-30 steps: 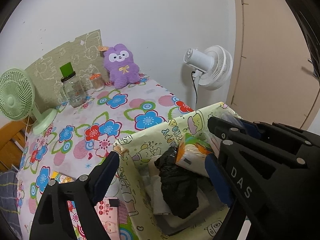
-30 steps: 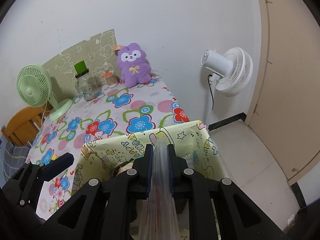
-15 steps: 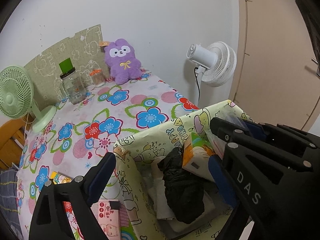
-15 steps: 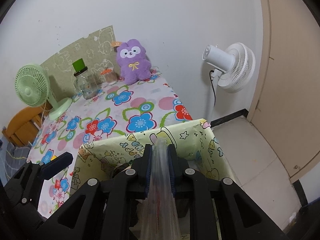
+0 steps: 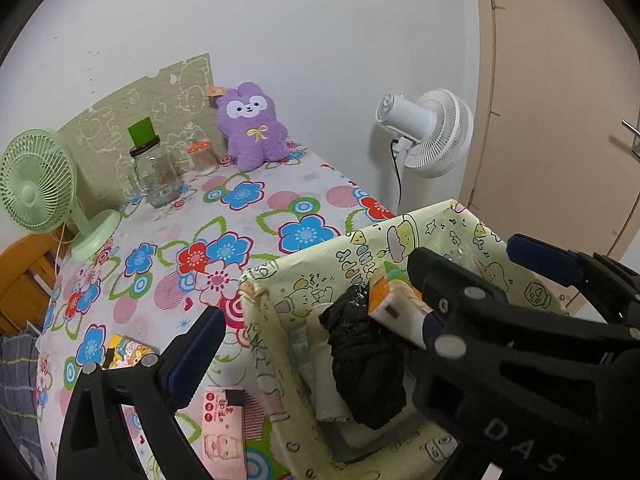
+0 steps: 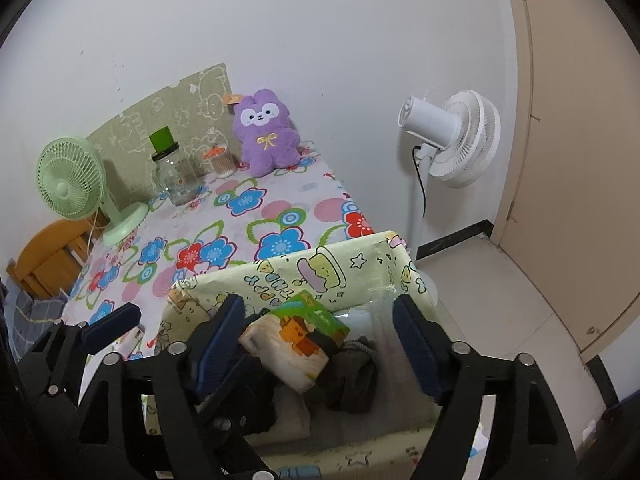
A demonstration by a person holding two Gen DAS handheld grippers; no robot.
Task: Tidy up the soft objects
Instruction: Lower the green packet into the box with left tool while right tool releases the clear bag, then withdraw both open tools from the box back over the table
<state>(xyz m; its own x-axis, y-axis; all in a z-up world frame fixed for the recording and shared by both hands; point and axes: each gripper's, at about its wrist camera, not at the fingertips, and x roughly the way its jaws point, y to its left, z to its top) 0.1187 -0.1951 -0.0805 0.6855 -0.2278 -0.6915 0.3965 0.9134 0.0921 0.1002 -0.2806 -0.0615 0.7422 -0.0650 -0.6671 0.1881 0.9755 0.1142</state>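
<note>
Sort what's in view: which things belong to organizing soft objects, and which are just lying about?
Job:
- bin
- tissue pack in the bin
- black bag in the bin
- clear bag in the bin, between the open right gripper fingers, whose jaws have just been opening
- plush

Lying about:
- green fan
- white fan
- jar
- small jar
- pink pack

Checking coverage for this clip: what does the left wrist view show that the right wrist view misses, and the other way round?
Left wrist only: the black bag bunched in the fabric bin, and a pink card on the floral tablecloth.

Right wrist only: the clear plastic bag lying loose between the open right hand-held gripper, whose jaws have just been opening, plus grey cloth and floor beside the bin.

Both: the tissue pack, purple plush, glass jar, green fan, white fan, and the open left hand-held gripper.
</note>
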